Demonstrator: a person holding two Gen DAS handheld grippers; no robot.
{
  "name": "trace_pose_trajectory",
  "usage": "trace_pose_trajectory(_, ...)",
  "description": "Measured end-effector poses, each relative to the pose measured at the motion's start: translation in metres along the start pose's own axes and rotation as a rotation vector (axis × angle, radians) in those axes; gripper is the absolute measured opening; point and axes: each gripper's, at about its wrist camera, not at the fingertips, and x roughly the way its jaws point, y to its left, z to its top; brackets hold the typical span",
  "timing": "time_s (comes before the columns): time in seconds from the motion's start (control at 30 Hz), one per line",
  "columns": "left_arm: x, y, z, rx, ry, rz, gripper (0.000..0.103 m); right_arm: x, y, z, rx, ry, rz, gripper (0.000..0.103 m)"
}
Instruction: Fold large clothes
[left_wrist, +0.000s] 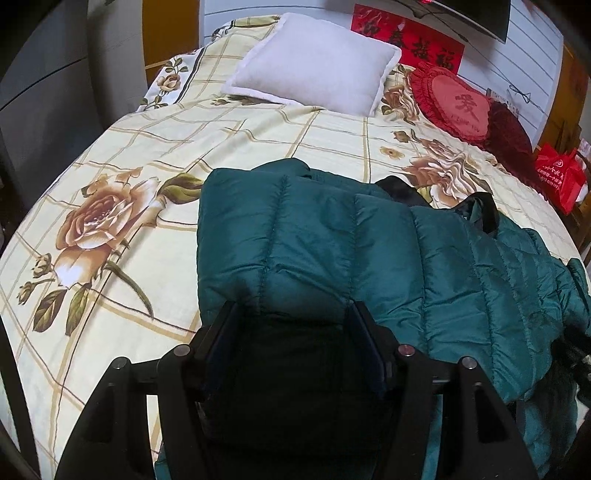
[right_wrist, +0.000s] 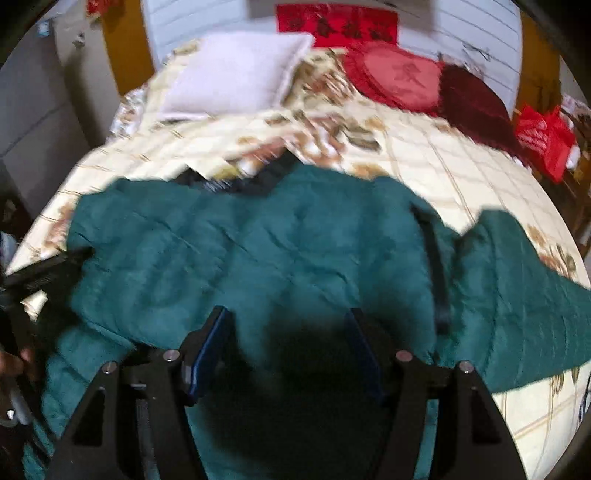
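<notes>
From the left wrist view, the teal quilted jacket (left_wrist: 332, 251) lies across the near right part of the bed (left_wrist: 129, 155), its puffy stitched panels glossy and slippery-looking, a dark lining showing at its far edge. The left gripper (left_wrist: 291, 314) stands with its jaws apart over the jacket's near edge; padding bulges between them, yet the pads do not seem to press it, so I judge it open, placed to take or let go a fold. A soft white pillow (left_wrist: 314, 66) and a frilled red heart cushion (left_wrist: 456, 105) sit at the far end on the flowered cover.

From the right wrist view, which is blurred, the jacket (right_wrist: 258, 251) spreads wide, one sleeve trailing to the right. The right gripper (right_wrist: 288, 325) hangs over its near middle, jaws apart, gripping nothing I can make out. The other gripper's dark frame shows at the left edge.
</notes>
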Motion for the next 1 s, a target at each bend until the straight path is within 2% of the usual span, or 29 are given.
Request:
trace_pose_trajectory(0.1,-0.001,-0.001,-0.001,0.009,-0.006,0.007,0.043,0.011,-0.002,-0.008,-0.007,0.001,0.012,0.068)
trace_pose_trajectory(0.27,-0.005,-0.002,-0.001,0.006,0.001,0.016,0.043,0.002,0.002,-0.008,-0.016,0.015,-0.003,0.069)
trace_pose_trajectory(0.37,-0.017,-0.002,-0.001,0.004,-0.01,0.015,0.043,-0.016,0.002,-0.008,-0.005,-0.026,0.01,0.069)
trace_pose_trajectory(0.47,-0.029,-0.005,-0.003,0.01,-0.028,0.006,0.043,-0.03,-0.001,-0.007,-0.002,-0.067,-0.014,0.069)
trace_pose_trajectory(0.77,-0.055,-0.027,-0.006,0.049,-0.059,-0.054,0.043,-0.02,-0.012,-0.007,0.036,-0.034,-0.024,0.069)
trace_pose_trajectory(1.0,-0.041,-0.041,-0.009,0.062,-0.036,-0.06,0.043,-0.004,-0.015,-0.008,0.04,-0.01,-0.028,0.069)
